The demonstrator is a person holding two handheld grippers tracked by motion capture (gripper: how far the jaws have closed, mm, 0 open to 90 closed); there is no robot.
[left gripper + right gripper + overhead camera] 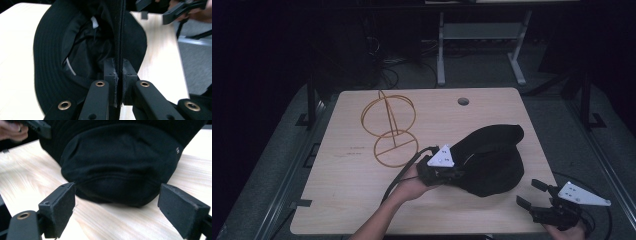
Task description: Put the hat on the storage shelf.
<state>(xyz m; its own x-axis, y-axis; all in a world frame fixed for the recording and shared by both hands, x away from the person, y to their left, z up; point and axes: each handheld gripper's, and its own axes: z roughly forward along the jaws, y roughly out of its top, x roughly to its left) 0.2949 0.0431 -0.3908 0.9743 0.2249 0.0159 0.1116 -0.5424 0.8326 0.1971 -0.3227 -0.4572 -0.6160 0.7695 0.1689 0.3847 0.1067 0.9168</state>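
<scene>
A black bucket hat (492, 160) lies crumpled on the right half of the wooden table (347, 200). My left gripper (457, 175) sits at the hat's left side. In the left gripper view its pads are pressed together on the upturned brim (119, 37), and the hat's lining (82, 45) faces me. My right gripper (532, 193) hovers at the table's front right corner, just short of the hat. Its jaws stand wide open in the right gripper view, with the hat's crown (120, 162) lying beyond the pads (60, 205) and nothing between them.
A gold wire stand (389, 130), made of rings on a stem, lies on the table's back left. A round cable hole (463, 101) sits near the far edge. Dark floor, cables and a desk frame (482, 45) lie beyond the table.
</scene>
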